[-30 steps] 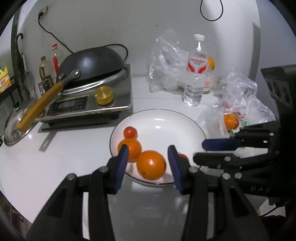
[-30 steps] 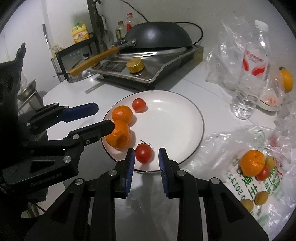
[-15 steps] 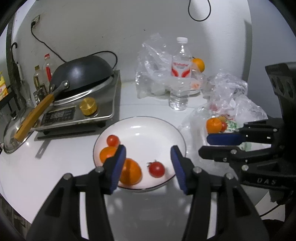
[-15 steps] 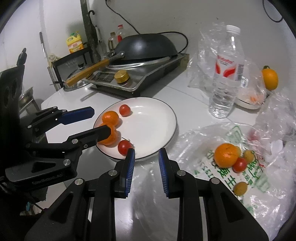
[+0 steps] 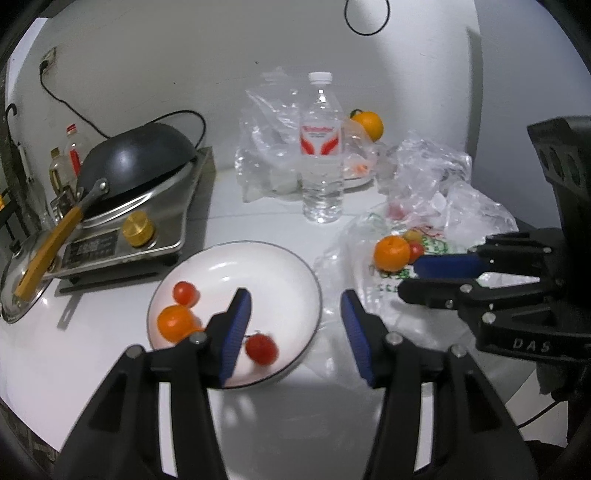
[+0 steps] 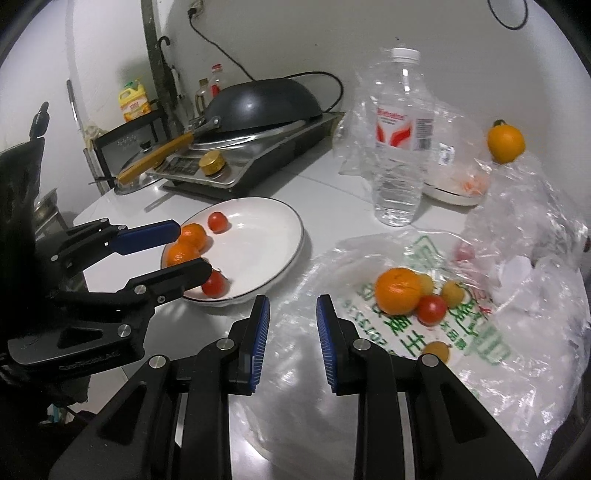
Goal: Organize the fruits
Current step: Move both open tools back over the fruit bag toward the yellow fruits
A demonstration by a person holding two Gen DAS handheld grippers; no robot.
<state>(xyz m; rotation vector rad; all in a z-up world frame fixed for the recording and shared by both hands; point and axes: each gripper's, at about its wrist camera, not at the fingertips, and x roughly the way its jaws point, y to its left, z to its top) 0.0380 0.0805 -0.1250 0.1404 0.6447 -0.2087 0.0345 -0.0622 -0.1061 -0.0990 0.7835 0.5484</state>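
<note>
We see a plain white wall (image 5: 221, 55) with a black cable (image 5: 365, 22) behind the glossy white desk (image 5: 92, 354).

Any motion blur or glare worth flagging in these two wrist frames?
Left wrist view: the tomato nearest the left gripper is smeared by motion blur; fisheye bends the edges. Right wrist view: sharper, though glare whitens the plastic bag.
</note>
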